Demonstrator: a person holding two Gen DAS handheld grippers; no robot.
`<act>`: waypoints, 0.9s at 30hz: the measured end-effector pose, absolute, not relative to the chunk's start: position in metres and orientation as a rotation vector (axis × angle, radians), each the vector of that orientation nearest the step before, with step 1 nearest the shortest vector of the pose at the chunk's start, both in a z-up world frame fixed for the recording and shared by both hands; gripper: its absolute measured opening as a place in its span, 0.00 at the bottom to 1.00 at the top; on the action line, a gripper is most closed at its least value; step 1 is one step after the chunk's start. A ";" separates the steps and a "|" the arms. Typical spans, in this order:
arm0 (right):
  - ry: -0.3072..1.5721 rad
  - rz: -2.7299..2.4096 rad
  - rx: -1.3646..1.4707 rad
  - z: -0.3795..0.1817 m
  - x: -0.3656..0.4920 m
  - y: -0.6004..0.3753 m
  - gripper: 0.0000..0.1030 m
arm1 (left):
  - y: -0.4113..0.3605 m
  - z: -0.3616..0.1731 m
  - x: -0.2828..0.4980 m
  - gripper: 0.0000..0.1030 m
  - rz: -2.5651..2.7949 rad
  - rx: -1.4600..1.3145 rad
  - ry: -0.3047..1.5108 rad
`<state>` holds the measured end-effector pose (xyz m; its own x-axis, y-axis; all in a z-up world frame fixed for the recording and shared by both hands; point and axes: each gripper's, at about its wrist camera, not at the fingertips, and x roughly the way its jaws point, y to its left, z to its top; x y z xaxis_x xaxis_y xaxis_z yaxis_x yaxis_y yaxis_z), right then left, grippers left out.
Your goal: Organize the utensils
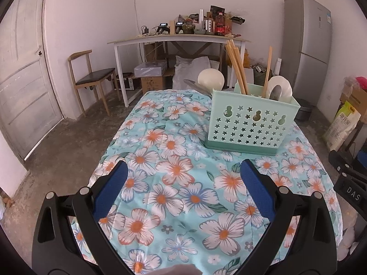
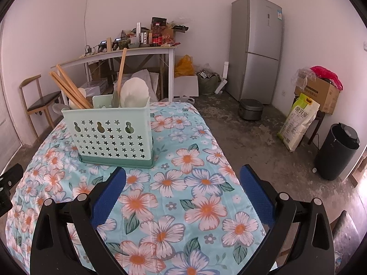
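Note:
A mint-green utensil holder (image 1: 250,123) (image 2: 112,133) with star cut-outs stands on the flowered tablecloth (image 1: 183,183) (image 2: 183,183). Wooden chopsticks (image 1: 237,66) (image 2: 71,87) lean out of its left compartment; one more stick (image 1: 268,68) (image 2: 121,68) and a white spoon (image 1: 281,89) (image 2: 134,94) stand in the right one. Another white spoon (image 1: 211,79) shows behind the holder. My left gripper (image 1: 184,171) is open, empty, short of the holder. My right gripper (image 2: 183,174) is open and empty, to the holder's right.
The table's far edge (image 1: 169,90) drops to a concrete floor. Beyond stand a wooden chair (image 1: 91,80), a cluttered white desk (image 1: 179,37), a grey fridge (image 2: 259,48), a rice bag (image 2: 298,121) and a black bin (image 2: 337,151). The other gripper's black body (image 1: 351,183) shows at right.

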<state>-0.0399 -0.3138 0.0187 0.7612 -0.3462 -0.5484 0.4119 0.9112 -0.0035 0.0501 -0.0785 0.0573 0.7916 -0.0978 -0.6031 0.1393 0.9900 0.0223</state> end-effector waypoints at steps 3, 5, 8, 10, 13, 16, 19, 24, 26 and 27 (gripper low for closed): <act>0.574 -0.409 0.119 0.018 -0.039 -0.313 0.94 | -0.078 0.057 0.050 0.92 -0.128 0.066 0.645; 0.574 -0.407 0.117 0.018 -0.039 -0.312 0.94 | -0.079 0.057 0.051 0.92 -0.130 0.064 0.648; 0.575 -0.407 0.117 0.018 -0.039 -0.312 0.94 | -0.079 0.056 0.052 0.92 -0.132 0.059 0.656; 0.576 -0.408 0.118 0.018 -0.039 -0.312 0.94 | -0.079 0.056 0.052 0.92 -0.131 0.057 0.660; 0.576 -0.406 0.117 0.018 -0.039 -0.312 0.94 | -0.079 0.055 0.053 0.92 -0.126 0.056 0.665; 0.576 -0.406 0.116 0.018 -0.039 -0.312 0.94 | -0.077 0.056 0.053 0.92 -0.122 0.052 0.667; 0.575 -0.405 0.115 0.017 -0.038 -0.311 0.94 | -0.076 0.056 0.053 0.92 -0.119 0.051 0.667; 0.575 -0.405 0.113 0.017 -0.038 -0.310 0.94 | -0.076 0.056 0.053 0.92 -0.118 0.051 0.668; 0.575 -0.405 0.115 0.018 -0.038 -0.310 0.94 | -0.076 0.056 0.053 0.92 -0.118 0.050 0.668; 0.576 -0.405 0.114 0.018 -0.038 -0.310 0.94 | -0.076 0.057 0.053 0.92 -0.117 0.050 0.668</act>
<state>-0.0382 -0.3104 0.0176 0.7628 -0.3397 -0.5503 0.4028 0.9153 -0.0066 0.0528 -0.0757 0.0566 0.7790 -0.0923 -0.6202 0.1245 0.9922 0.0087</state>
